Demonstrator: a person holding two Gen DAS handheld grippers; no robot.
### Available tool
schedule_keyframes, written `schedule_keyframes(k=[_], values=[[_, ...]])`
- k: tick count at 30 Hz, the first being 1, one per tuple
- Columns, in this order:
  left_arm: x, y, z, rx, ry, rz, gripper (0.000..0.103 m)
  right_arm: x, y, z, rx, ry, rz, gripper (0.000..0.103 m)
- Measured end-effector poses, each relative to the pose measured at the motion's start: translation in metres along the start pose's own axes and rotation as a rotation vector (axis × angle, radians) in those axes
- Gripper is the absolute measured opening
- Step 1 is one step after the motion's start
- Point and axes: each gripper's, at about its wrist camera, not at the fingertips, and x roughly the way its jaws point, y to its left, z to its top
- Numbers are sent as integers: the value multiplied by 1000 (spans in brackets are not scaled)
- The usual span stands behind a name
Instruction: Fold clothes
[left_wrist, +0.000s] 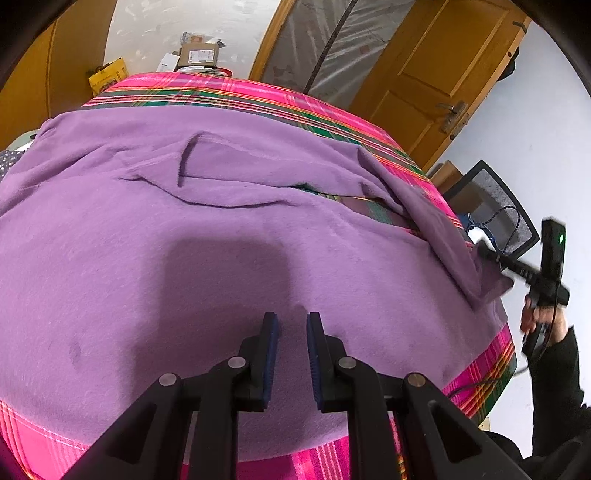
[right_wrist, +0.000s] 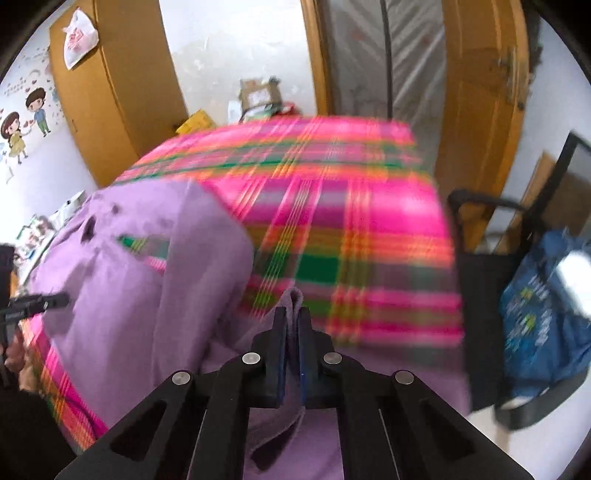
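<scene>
The right tongs (right_wrist: 291, 317) clamp a fold of the purple garment (left_wrist: 221, 229) at its right-hand edge — the nearer hand for the coming fold. The left tongs (left_wrist: 291, 321) hover part-open above the garment's near middle, gripping nothing. The garment spreads away across the plaid bed cover (right_wrist: 351, 229) — long axis running left to right.

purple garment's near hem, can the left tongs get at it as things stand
Probably yes. The left tongs hover open over the purple garment, nothing lies between them and the cloth, and the right tongs pinch a fold at the far side.
</scene>
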Motion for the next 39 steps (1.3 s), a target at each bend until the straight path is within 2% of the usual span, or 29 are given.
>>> schedule_keyframes(k=[3,6,13,19,26,29,30,32,34,36,39], values=[[1,-1,1,4,4,1,16,-16,-18,29,7,-95,-68,5],[2,-2,1,6,9,1,16,-29,-51,58,91,-182,-127,5],[6,0,6,1,15,9,16,-24,-123,98,324,-270,-130,5],[6,-1,7,2,15,15,16,-1,-168,109,460,-280,-133,5],[6,-5,7,6,12,26,16,17,-186,135,456,-278,-131,5],[6,-6,7,2,9,31,16,39,-193,145,443,-214,-107,8],[6,-6,6,1,9,31,16,51,-197,147,438,-167,-104,9],[6,-7,6,-2,8,32,16,66,-206,144,468,-110,-132,17],[7,-6,6,-6,6,31,16,70,-214,132,526,-111,-141,35],[8,-6,6,-5,6,31,16,69,-220,116,578,-125,-112,38],[9,-6,7,-1,7,31,16,70,-225,85,640,-94,-86,39]])
